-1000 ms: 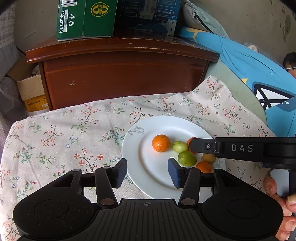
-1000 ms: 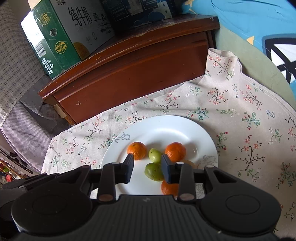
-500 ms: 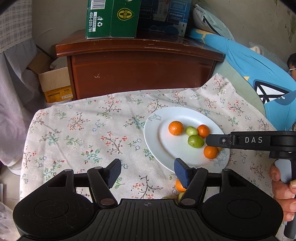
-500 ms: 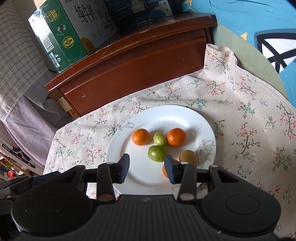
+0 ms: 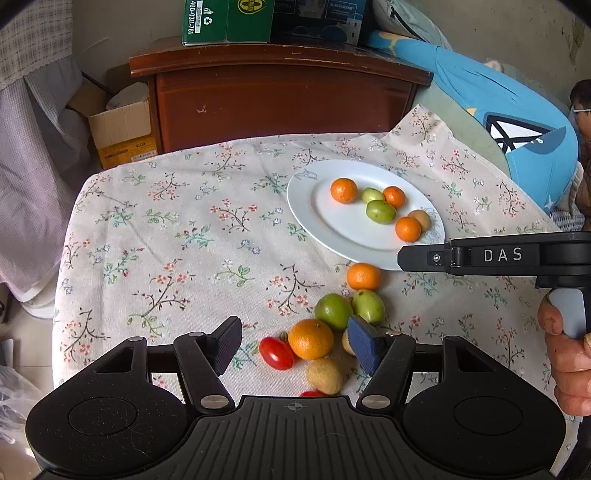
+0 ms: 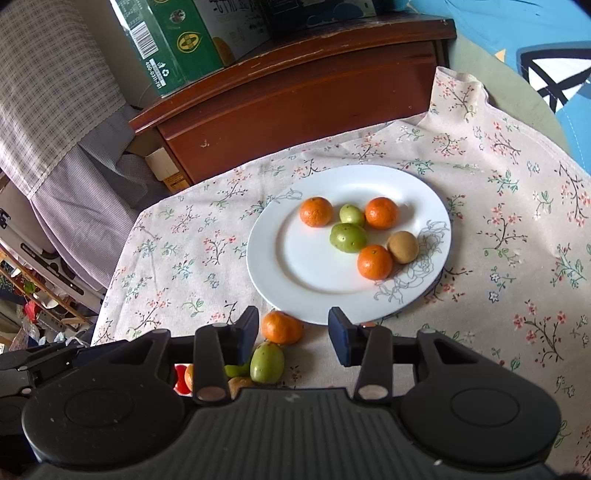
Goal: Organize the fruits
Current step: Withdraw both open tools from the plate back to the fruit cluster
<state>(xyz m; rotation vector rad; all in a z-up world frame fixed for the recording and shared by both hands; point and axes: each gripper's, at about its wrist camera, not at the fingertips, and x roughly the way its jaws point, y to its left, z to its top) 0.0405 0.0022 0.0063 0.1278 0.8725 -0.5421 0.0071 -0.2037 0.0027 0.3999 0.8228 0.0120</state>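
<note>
A: What sits nearest the left gripper (image 5: 294,344)?

B: Its jaws are spread wide and hold nothing. Between them on the floral tablecloth (image 5: 177,236) lie a cherry tomato (image 5: 276,353), a tangerine (image 5: 310,339) and a tan fruit (image 5: 325,376). Just beyond are two green fruits (image 5: 333,311), touching, and then another tangerine (image 5: 363,276) beside the plate rim.

A: And the right gripper (image 6: 293,335)?

B: Also parted and empty, hovering over the near edge of the white plate (image 6: 295,266).

A: What is on the plate?

B: Three tangerines, two green fruits and a brown one (image 6: 403,247), loosely clustered.

A: Farther back?

B: A wooden cabinet (image 5: 280,99) with a green carton (image 5: 227,20) on top
</note>
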